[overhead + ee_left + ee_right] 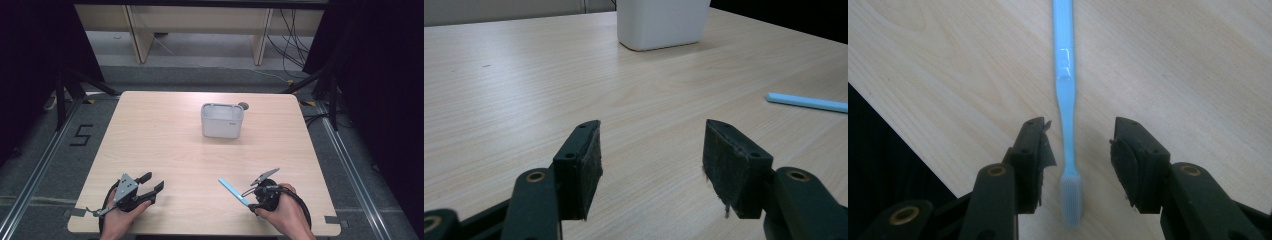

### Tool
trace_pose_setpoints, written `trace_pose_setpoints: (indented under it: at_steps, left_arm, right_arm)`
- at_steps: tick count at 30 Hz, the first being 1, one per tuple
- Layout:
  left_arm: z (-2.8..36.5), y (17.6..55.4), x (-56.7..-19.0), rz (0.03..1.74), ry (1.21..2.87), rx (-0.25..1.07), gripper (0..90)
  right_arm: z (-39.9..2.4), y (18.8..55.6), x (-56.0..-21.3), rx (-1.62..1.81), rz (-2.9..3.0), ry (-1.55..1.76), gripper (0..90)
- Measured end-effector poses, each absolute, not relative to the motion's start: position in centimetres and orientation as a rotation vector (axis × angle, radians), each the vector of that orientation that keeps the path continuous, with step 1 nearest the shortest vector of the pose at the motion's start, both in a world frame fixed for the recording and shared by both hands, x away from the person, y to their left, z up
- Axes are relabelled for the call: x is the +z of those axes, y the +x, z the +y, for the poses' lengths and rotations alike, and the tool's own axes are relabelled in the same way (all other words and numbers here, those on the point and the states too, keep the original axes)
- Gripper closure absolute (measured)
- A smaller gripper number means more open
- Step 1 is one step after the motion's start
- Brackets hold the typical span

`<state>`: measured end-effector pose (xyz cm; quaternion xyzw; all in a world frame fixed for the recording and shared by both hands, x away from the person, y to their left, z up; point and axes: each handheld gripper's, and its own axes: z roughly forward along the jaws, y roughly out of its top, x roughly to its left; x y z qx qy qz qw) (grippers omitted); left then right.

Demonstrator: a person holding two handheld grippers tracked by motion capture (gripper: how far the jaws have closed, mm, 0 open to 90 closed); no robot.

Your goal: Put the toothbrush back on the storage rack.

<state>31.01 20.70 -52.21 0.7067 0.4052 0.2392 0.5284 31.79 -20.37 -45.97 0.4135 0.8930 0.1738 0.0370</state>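
Observation:
A light blue toothbrush [1064, 75] lies flat on the wooden table [165, 135], near its front edge at the right. My right gripper [1078, 145] is open and straddles the brush's bristle end [1071, 195], one jaw on each side, neither pad touching it. From above, the toothbrush [231, 189] runs from the right gripper [249, 200] toward the middle of the table. My left gripper [152, 181] rests at the front left, open and holding nothing. In its own view the left gripper [651, 150] faces a white container [663, 22], and the toothbrush handle [806, 102] lies at the right.
The white rectangular container [222, 121] stands open-topped at the table's middle back. A small brown object [244, 105] sits just behind its right corner. The table's front edge [908, 145] runs close to the right gripper's left jaw, with dark floor beyond it.

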Motion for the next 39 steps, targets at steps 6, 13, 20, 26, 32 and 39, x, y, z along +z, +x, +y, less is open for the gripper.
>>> trace_pose_setpoints:
  at_steps: [6,13,20,26,32,39]
  left_arm:
    - [20.7,31.1,-52.3,0.970,1.673,0.564,38.7]
    - [20.7,31.0,-52.2,0.982,1.684,0.563,38.7]
    - [20.7,31.0,-52.2,0.979,1.684,0.564,38.4]
    - [20.7,31.0,-52.2,0.976,1.689,0.563,38.4]
    - [20.6,31.0,-52.2,0.975,1.692,0.563,38.5]
    - [20.6,31.0,-52.2,0.974,1.694,0.562,38.5]
  right_arm:
    - [-20.3,32.5,-45.3,0.529,2.752,1.251,55.8]
    - [-20.0,34.1,-44.9,0.512,2.814,1.161,59.9]
    - [-19.1,34.8,-44.1,0.358,2.893,1.108,60.3]
    - [-18.2,35.2,-44.3,0.196,2.978,1.040,60.2]
    - [-16.6,35.8,-44.8,0.075,3.002,1.027,62.3]
    - [-15.4,36.6,-45.3,0.064,2.998,1.040,65.7]
